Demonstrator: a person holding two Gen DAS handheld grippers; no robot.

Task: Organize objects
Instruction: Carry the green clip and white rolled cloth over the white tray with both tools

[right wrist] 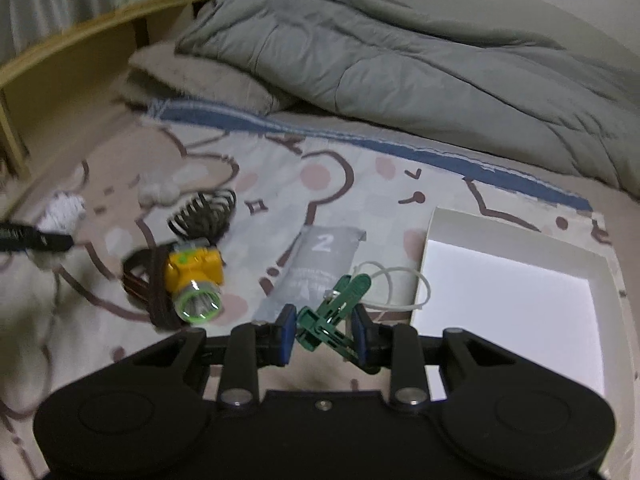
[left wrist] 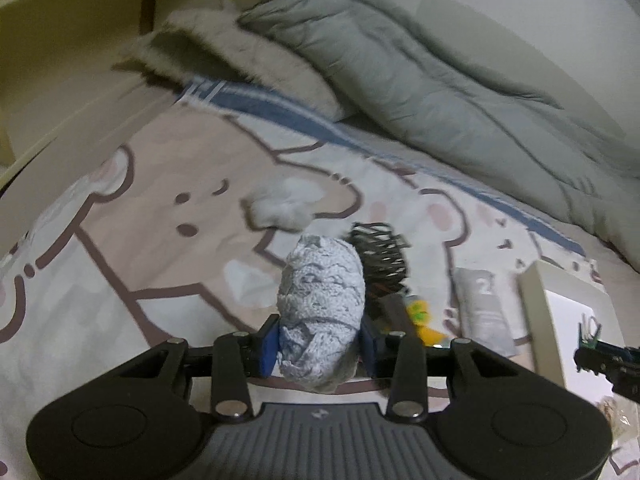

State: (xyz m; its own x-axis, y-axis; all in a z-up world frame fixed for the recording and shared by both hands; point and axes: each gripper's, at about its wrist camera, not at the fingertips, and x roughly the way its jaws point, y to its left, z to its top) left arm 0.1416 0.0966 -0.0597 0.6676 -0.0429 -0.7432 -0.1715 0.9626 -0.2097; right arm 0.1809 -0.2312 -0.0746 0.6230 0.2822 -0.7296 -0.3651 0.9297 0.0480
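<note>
Carrying step: two items are held above the bed.
A grey knitted bundle (left wrist: pixel 320 308) is clamped in the left hand-held gripper (left wrist: pixel 320 346); a green clothespin (right wrist: pixel 334 320) is pinched in the right hand-held gripper (right wrist: pixel 322 334), beside the white box (right wrist: pixel 436 236). Placement in the box is judged next.

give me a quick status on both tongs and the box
Left tongs shut on pale blue-grey knitted cloth roll. Right tongs shut on green plastic clothes peg. Open white cardboard box right of peg, white cord lying at its edge.
</note>
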